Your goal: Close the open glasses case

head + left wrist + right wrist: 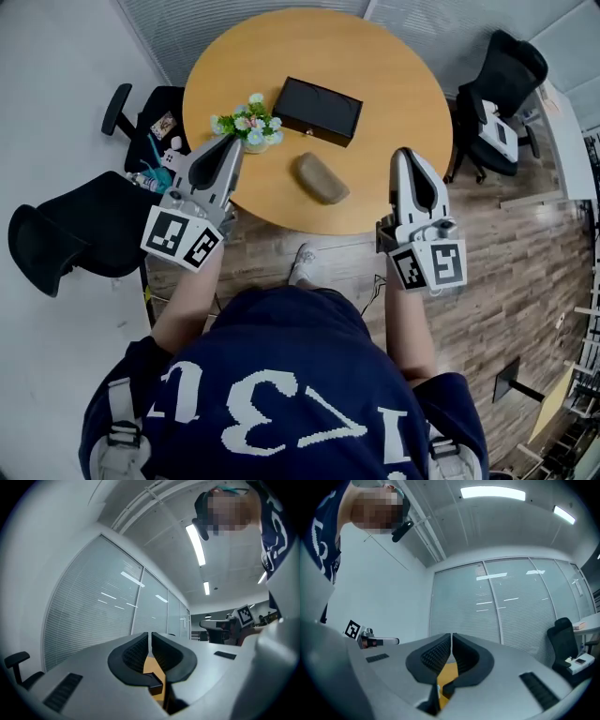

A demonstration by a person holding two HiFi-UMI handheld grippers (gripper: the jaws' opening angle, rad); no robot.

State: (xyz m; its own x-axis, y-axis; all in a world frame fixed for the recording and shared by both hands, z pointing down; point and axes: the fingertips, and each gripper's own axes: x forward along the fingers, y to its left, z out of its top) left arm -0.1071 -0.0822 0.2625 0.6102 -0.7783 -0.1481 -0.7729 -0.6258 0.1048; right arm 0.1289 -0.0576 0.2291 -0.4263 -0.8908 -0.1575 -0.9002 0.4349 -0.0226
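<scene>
- The left gripper (228, 142) is squeezed shut, holding nothing.
- The right gripper (405, 155) is squeezed shut, holding nothing.
- The brown glasses case (323, 178) lies on the round table (398, 84), mid-frame, near a black box (317, 110).

The black case (317, 110) is too small to tell whether its lid is open or shut. In the gripper views only a sliver of wooden tabletop (152, 668) shows. Small items (161, 150) on the black chair (117, 105) are unidentifiable.

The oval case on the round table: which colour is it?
The oval case is greyish brown; the head view shows it best.
</scene>
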